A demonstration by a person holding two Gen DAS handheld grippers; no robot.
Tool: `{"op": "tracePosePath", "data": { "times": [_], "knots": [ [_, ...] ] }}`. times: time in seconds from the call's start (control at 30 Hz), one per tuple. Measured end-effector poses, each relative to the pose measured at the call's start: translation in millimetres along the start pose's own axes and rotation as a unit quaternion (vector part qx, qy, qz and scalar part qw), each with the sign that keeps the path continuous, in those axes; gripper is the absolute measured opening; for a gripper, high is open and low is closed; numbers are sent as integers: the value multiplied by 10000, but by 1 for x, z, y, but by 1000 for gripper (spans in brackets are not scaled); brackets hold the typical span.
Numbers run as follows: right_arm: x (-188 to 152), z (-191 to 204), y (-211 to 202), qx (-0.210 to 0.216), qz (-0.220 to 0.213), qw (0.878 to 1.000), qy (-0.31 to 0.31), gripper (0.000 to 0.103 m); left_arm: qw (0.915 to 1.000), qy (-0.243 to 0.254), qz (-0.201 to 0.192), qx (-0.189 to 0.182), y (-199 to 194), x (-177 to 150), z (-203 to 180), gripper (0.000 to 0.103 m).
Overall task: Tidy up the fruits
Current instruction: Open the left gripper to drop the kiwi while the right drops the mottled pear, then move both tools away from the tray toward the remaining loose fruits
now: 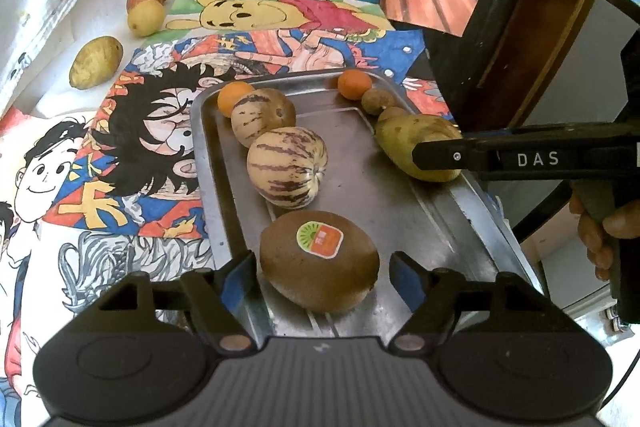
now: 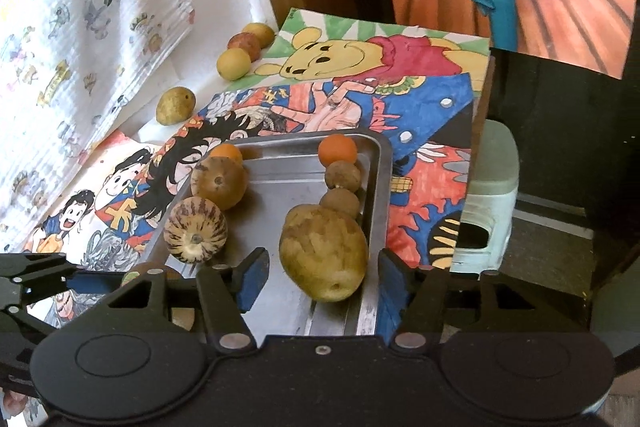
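A steel tray (image 1: 360,155) (image 2: 280,163) holds two rows of fruit. The left row has an orange (image 1: 232,97), two striped melons (image 1: 286,167) (image 2: 196,229) and a stickered kiwi (image 1: 320,259). The right row has an orange (image 2: 337,149), two small brown fruits (image 2: 342,175) and a yellow-green mango (image 2: 324,253) (image 1: 416,145). My left gripper (image 1: 322,277) is open around the kiwi, which rests on the tray. My right gripper (image 2: 320,275) is open around the mango, which also rests on the tray. The right gripper (image 1: 440,157) shows side-on in the left wrist view.
Off the tray at the back left lie a yellow-green mango (image 1: 96,61) (image 2: 175,105) and three small fruits (image 1: 146,9) (image 2: 244,51) on the cartoon-printed cloth. A pale green stool (image 2: 492,195) stands right of the table edge. A dark wooden post (image 1: 532,27) rises at the right.
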State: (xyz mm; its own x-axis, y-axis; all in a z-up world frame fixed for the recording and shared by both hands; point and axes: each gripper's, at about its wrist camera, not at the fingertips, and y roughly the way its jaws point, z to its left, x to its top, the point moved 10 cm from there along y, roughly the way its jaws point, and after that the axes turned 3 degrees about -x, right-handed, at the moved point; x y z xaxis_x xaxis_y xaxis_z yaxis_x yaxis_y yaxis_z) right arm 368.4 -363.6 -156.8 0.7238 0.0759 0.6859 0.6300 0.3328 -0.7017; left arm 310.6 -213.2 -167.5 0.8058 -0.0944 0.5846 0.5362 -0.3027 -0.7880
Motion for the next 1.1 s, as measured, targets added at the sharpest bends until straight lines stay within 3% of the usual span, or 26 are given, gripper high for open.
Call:
{"op": "tracePosePath", "data": {
  "times": [0.33,0.57,0.93,1.1],
  "knots": [
    [-22,28,-40,-447,-243,9983,270,87,9990,-35,-441,66,-39,-8,24,99],
    [-51,56,-73,-745,-354,9952,520,100,9986,-95,-477,220,-68,-27,48,102],
    [-111,94,-114,-1104,-109,9896,914,102,9989,16,-357,302,-110,-66,75,102],
    [-131,114,-121,-1081,32,9891,999,102,9991,21,-247,352,-124,-85,86,102]
  ]
}}
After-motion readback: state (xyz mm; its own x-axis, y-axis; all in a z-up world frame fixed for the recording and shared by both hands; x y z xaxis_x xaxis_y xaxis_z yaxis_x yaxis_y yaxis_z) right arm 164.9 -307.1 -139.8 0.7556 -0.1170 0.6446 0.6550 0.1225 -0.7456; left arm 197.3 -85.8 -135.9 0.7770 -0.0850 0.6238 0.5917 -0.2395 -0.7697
